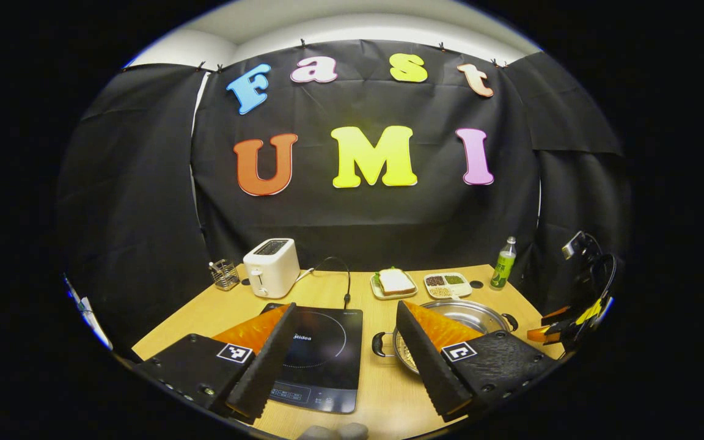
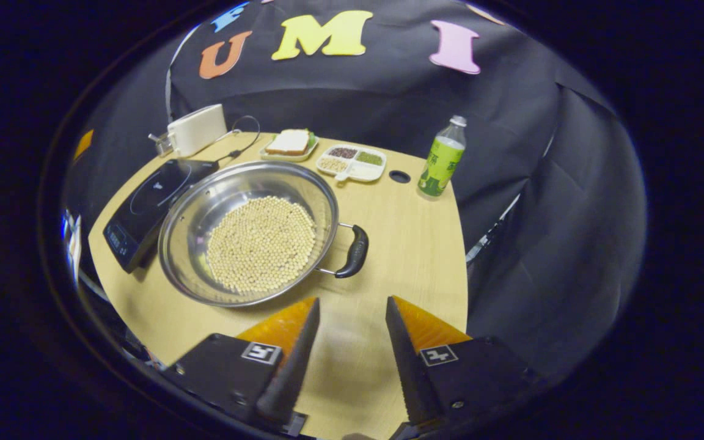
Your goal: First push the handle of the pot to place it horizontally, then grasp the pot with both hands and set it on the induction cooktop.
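Note:
A wide steel pot (image 2: 248,238) full of pale beans rests on the wooden table, just right of the black induction cooktop (image 2: 150,205). Its dark right handle (image 2: 355,250) points toward my right gripper (image 2: 352,311), which hovers open a short way in front of that handle. In the left gripper view, the pot (image 1: 471,311) lies behind the right finger, its left handle (image 1: 379,344) showing in the gap. My left gripper (image 1: 346,311) stands open above the cooktop (image 1: 321,357). The other gripper (image 1: 563,330) appears at the far right.
At the back stand a white toaster (image 1: 271,266), a plate with a sandwich (image 1: 393,283), a divided dish of grains (image 1: 447,284) and a green bottle (image 1: 503,264). A wire holder (image 1: 224,274) sits left of the toaster. The table edge drops off right of the pot.

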Available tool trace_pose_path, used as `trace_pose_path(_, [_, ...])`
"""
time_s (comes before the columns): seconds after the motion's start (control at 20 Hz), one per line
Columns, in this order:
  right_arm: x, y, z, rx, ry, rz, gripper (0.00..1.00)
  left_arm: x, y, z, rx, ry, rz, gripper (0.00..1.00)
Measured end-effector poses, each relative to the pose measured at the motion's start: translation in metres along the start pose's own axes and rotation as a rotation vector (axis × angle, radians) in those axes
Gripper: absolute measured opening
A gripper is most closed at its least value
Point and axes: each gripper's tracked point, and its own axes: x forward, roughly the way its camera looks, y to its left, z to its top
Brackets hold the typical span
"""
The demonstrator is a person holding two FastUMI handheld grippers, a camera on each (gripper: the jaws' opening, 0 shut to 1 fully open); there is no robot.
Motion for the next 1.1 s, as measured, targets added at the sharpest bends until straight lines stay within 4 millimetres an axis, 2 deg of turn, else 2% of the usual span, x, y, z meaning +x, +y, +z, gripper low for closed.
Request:
trace_pose_path(0.05, [-0.008, -0.002, -0.002, 0.025, -0.008, -0.012, 0.79, 0.006, -0.002, -0.005, 0.006, 0.012, -0.008, 0.97])
trace_pose_path(0.1, [-0.010, -0.004, -0.002, 0.045, -0.011, -0.026, 0.88, 0.012, -0.003, -0.012, 0.013, 0.024, -0.015, 0.97])
trace_pose_path(0.15, [-0.012, -0.004, 0.000, 0.062, -0.030, -0.029, 0.92, 0.017, -0.005, -0.019, 0.017, 0.037, -0.022, 0.96])
trace_pose_path(0.2, [-0.013, -0.002, 0.003, 0.075, -0.041, -0.034, 0.92, 0.024, -0.007, -0.025, 0.018, 0.049, -0.027, 0.96])
trace_pose_path(0.25, [-0.013, -0.002, 0.003, 0.079, -0.034, -0.037, 0.89, 0.030, -0.008, -0.033, 0.017, 0.061, -0.033, 0.97])
trace_pose_path(0.35, [-0.011, 0.002, 0.008, 0.094, -0.039, -0.034, 0.90, 0.043, -0.014, -0.047, 0.003, 0.097, -0.039, 0.97])
trace_pose_path(0.6, [0.005, 0.017, 0.029, 0.125, -0.046, 0.001, 0.90, 0.080, -0.032, -0.081, -0.002, 0.166, -0.059, 0.97])
trace_pose_path(0.8, [0.032, 0.023, 0.040, 0.118, -0.024, 0.010, 0.91, 0.107, -0.048, -0.119, -0.002, 0.261, -0.086, 0.97])
trace_pose_path(0.95, [0.054, 0.029, 0.043, 0.114, 0.005, 0.023, 0.92, 0.123, -0.058, -0.141, -0.011, 0.314, -0.099, 0.97])
trace_pose_path(1.1, [0.074, 0.024, 0.045, 0.112, 0.027, 0.007, 0.92, 0.137, -0.068, -0.157, -0.009, 0.352, -0.105, 0.97])
